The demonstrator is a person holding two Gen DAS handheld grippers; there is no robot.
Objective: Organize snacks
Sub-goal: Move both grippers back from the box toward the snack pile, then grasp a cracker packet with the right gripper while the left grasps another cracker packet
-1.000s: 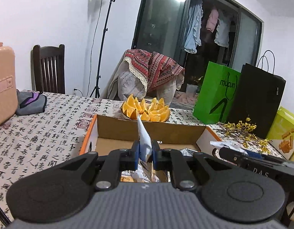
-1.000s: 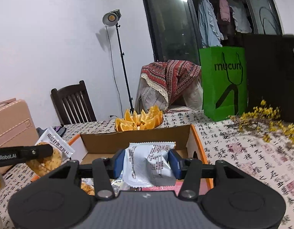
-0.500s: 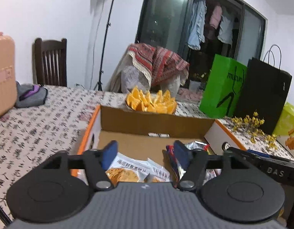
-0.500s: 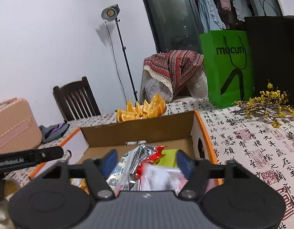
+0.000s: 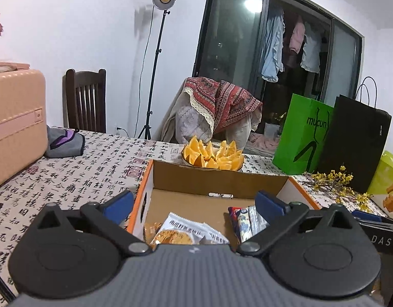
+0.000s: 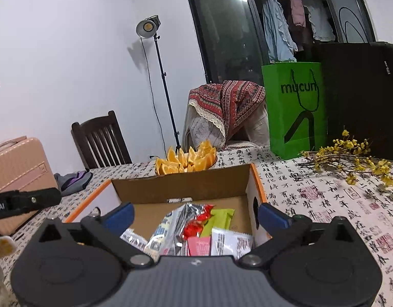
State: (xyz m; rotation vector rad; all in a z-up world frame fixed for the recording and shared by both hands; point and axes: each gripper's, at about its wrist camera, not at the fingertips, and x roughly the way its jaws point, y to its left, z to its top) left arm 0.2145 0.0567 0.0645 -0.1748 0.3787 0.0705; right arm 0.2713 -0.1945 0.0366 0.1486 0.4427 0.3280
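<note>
1. Your left gripper (image 5: 194,202) stood with its jaws spread wide and nothing between the pads; they had just been opening. The cookie packet (image 5: 182,231) lay flat below them, inside the cardboard box (image 5: 217,179), touching neither pad.
2. Your right gripper (image 6: 195,213) was the same: jaws wide, just opened, holding nothing. The heap of snack packets (image 6: 196,230) sat under it in the box's right half, a silver wrapper, a red one, a lime-green one and a white one overlapping.
3. The relation your next move turned on: every packet in view was already in the box, directly below and slightly ahead of both sets of fingers. I judged any further snack had to be fetched from outside these views, since none showed on the tablecloth (image 5: 76,176).
4. The cookie packet's long axis ran roughly across the left jaws. The blue-and-white packet (image 5: 243,223) beside it ran lengthwise, away from you. Your left gripper was nearer both; the right was nearer the mixed heap.
5. Readable writing: "mucun" on the green paper bag (image 6: 296,112), "DAS" on the right gripper's side in the left view, and "ot.AI" on the left gripper's side in the right view. The packets' print was too small to read.
</note>
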